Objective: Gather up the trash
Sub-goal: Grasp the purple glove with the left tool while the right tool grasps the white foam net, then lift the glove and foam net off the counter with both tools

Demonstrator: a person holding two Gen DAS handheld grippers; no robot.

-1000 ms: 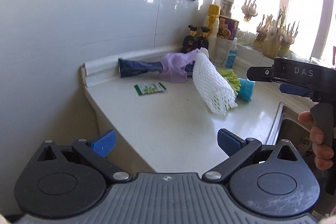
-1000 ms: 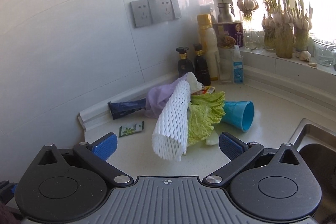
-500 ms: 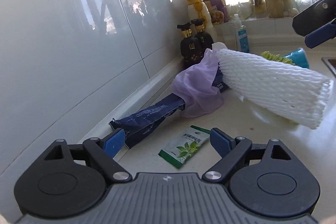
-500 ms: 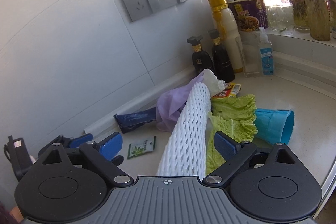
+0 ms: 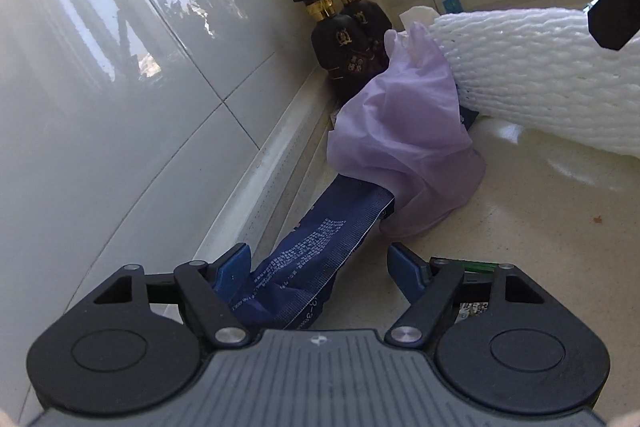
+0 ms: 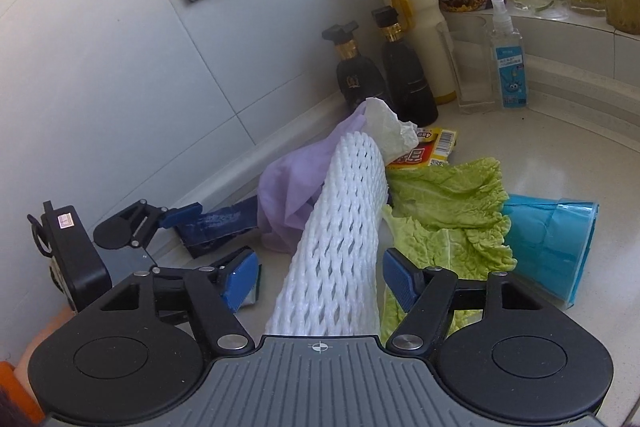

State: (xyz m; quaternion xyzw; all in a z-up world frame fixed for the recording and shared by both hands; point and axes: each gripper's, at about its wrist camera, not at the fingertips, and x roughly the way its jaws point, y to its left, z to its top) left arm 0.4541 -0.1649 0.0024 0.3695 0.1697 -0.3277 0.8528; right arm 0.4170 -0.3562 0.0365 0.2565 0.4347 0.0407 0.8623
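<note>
On the white desk [image 6: 520, 147], the left hand-held gripper [image 5: 320, 263] spreads wide around the blue wrapper [image 5: 320, 251]; the right hand-held gripper [image 6: 316, 277] spreads wide around the white foam net [image 6: 340, 227] at 12 o'clock.

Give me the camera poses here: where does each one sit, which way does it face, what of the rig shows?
Left wrist: on the left gripper, low over the counter, looking along the wall at the dark blue wrapper lying between its open jaws, purple bag beyond.
Right wrist: on the right gripper, higher, facing the wall sockets; white foam net between its open jaws, left gripper at lower left.
Shared: wrapper, purple bag, foam net, two dark bottles.
</note>
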